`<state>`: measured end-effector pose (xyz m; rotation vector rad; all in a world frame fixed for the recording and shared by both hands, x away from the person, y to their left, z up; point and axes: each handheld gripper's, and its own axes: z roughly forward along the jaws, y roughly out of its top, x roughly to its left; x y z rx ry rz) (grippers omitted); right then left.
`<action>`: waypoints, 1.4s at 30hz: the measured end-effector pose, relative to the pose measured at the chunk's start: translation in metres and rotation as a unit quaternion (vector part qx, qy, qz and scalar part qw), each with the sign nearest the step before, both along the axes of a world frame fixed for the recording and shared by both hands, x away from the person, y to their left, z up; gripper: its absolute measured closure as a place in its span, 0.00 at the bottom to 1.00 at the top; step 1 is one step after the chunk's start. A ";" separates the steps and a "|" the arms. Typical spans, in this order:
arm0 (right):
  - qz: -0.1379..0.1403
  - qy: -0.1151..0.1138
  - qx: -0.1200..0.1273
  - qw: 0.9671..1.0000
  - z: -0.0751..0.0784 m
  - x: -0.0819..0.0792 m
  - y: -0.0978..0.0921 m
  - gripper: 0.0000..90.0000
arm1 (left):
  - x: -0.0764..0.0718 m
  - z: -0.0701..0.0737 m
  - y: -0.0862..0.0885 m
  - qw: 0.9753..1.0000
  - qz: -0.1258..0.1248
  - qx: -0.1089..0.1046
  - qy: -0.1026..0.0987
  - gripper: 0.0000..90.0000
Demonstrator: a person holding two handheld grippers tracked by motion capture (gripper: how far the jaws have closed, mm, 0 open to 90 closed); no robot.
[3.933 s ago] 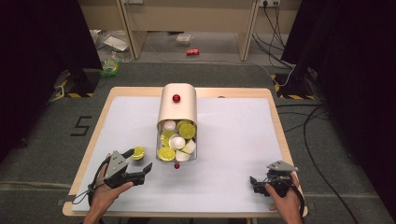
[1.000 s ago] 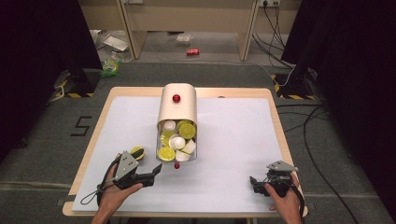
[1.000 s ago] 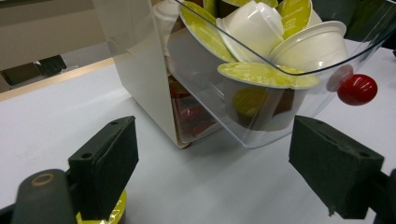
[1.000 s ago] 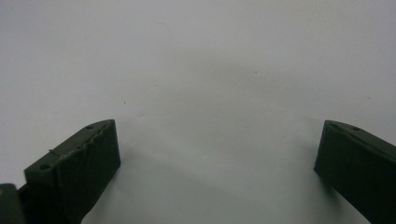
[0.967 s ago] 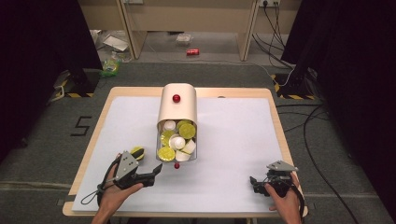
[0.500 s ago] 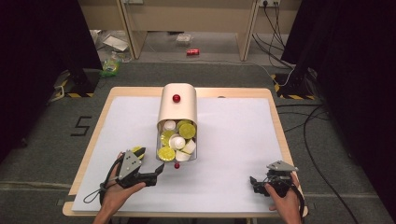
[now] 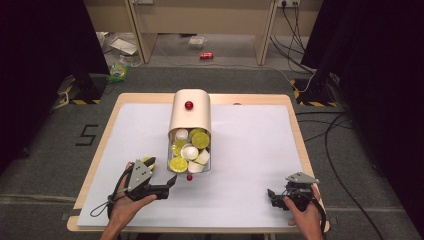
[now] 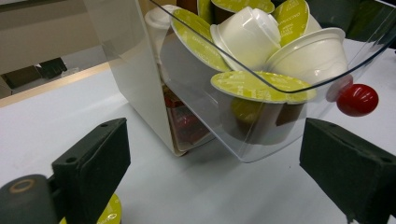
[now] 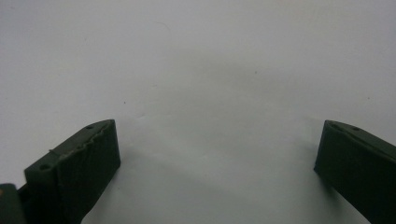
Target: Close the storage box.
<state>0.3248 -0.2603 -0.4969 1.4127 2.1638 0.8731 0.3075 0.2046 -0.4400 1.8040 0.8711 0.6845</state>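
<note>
Red can [image 7: 206, 55] on floor [image 7: 225, 75]

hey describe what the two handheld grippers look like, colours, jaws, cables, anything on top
The left gripper and the right gripper are black handheld units with two blocky black jaws, whose pads look dark and ribbed. A grey three-cornered plate sits on top of each. A black cable trails from the left one. Forearms look bare, no sleeves.

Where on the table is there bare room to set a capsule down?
Bare: the wide white sheet between the dispenser and the right gripper, and the far left. Crowded: by the drawer, left gripper and a loose capsule.
</note>
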 end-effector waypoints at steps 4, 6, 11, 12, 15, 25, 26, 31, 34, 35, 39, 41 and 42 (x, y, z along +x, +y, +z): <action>0.000 0.000 0.000 1.000 0.000 0.000 0.000 0.00 | 0.000 0.000 -0.001 1.000 0.000 0.000 0.000 0.08; 0.000 0.000 0.000 1.000 0.000 0.000 0.000 0.00 | 0.000 0.000 -0.001 1.000 0.000 -0.001 0.000 0.08; 0.000 0.000 0.000 1.000 0.000 0.000 0.000 0.00 | 0.001 0.001 -0.002 1.000 0.001 -0.001 -0.002 0.07; 0.000 0.000 0.000 1.000 0.000 0.000 0.000 0.00 | 0.001 0.002 -0.002 1.000 0.002 -0.002 -0.003 0.07; 0.000 0.000 0.000 1.000 0.000 0.000 0.000 0.00 | 0.001 0.003 -0.002 1.000 0.005 -0.007 -0.004 0.07; 0.000 0.000 0.000 1.000 0.000 0.000 0.000 0.00 | 0.005 0.007 -0.003 1.000 0.006 -0.015 -0.008 0.07; 0.000 0.000 0.000 1.000 0.000 0.000 0.000 0.00 | 0.005 0.007 -0.004 1.000 0.006 -0.016 -0.009 0.07; 0.000 0.000 0.000 1.000 0.000 0.000 0.000 0.00 | 0.007 0.007 -0.006 1.000 0.004 -0.014 -0.008 0.07; 0.000 0.000 0.000 1.000 0.000 0.000 0.000 0.00 | 0.009 0.006 -0.007 1.000 0.002 -0.014 -0.007 0.07; 0.000 0.000 0.000 1.000 0.000 0.000 0.000 0.00 | 0.010 0.006 -0.007 1.000 0.002 -0.014 -0.006 0.07; 0.000 0.000 0.000 1.000 0.000 0.000 0.000 0.00 | 0.011 0.006 -0.007 1.000 0.002 -0.014 -0.006 0.07; 0.000 0.000 0.000 1.000 0.000 0.000 0.000 0.00 | 0.013 0.007 -0.007 1.000 0.003 -0.016 -0.007 0.07; 0.000 0.000 0.000 1.000 0.000 0.000 0.000 0.00 | 0.013 0.007 -0.007 1.000 0.003 -0.016 -0.008 0.07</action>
